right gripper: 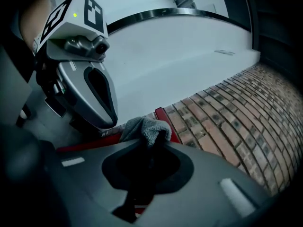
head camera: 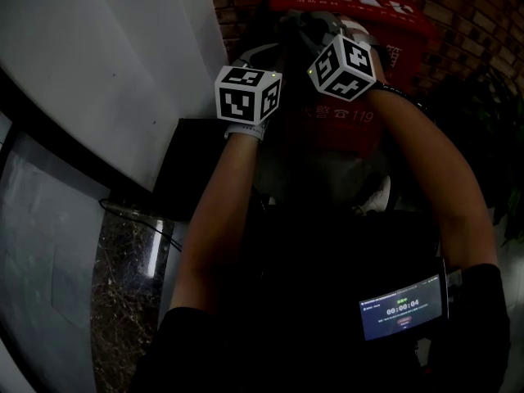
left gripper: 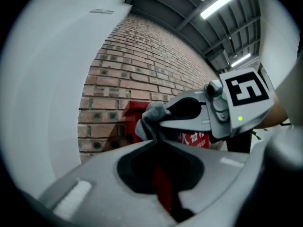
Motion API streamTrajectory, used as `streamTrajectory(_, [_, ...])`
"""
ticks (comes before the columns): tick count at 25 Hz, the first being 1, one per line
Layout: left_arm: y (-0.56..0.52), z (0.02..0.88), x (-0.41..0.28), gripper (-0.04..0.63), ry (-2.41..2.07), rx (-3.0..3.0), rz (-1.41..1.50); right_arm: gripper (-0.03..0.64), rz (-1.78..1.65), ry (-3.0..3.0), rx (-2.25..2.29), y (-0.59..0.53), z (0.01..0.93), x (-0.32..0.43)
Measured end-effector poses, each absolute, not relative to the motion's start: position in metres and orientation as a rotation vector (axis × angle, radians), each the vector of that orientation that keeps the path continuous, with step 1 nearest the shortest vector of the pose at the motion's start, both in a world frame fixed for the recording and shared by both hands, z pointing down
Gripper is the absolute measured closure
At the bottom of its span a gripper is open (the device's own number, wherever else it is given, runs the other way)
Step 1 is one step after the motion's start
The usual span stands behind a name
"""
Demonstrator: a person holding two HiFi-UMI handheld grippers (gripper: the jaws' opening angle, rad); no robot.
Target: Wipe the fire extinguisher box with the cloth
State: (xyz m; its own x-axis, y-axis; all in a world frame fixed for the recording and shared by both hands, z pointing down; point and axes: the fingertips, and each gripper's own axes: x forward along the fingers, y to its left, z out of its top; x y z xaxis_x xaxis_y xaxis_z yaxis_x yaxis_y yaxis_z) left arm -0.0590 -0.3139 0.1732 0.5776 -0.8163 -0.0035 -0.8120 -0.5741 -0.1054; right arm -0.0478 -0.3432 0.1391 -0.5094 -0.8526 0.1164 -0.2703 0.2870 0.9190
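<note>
While both grippers hang close together in front of the brick wall [left gripper: 142, 65], the cloth [right gripper: 144, 128] sits bunched at the tips of the right gripper [right gripper: 147, 140], whose jaws are closed on it. The jaws of the left gripper [left gripper: 155, 140] are together as well. The lower edge of the cloth comes down to their tips, but it cannot be told whether a corner is nipped there.

The red fire extinguisher box [head camera: 352, 11] stands against the brick wall, straight ahead of both grippers and a little below them. It stands upright, with its lid running side to side along the wall and its lettered front facing the person. In the head view the right marker cube [head camera: 342, 66] is further forward than the left marker cube [head camera: 248, 94]. The right arm is therefore the nearer one to the lid, and it carries the cloth. The likely move is a short reach forward and down to lay the cloth on the lid or front.

The main obstacle is the left gripper, which angles in from the left and crowds the cloth. It would probably have to draw aside first.

A pale curved wall [head camera: 106, 64] rises on the left, with a dark cabinet [head camera: 196, 166] at its foot beside the box. Dark leaves of a plant [head camera: 483, 113] stand to the right. A small lit screen [head camera: 403, 308] hangs near the person's chest.
</note>
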Motion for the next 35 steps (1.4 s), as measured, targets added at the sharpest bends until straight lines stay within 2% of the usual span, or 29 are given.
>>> streamTrajectory(10, [-0.309,0.167,-0.011,0.592,1.332,-2.731,-0.050,0.584,-1.170,-1.919,1.085,-0.341,0.137,0.004])
streamTrajectory(25, [-0.295,0.164,0.095,0.592,1.166,-2.775,-0.057,0.584,-1.091,-1.793,1.256,-0.335,0.135,0.154])
streamTrajectory(35, [-0.285,0.168,0.110,0.592,1.135,-2.784,-0.054,0.584,-1.037,-1.673,1.358,-0.330,0.139,0.223])
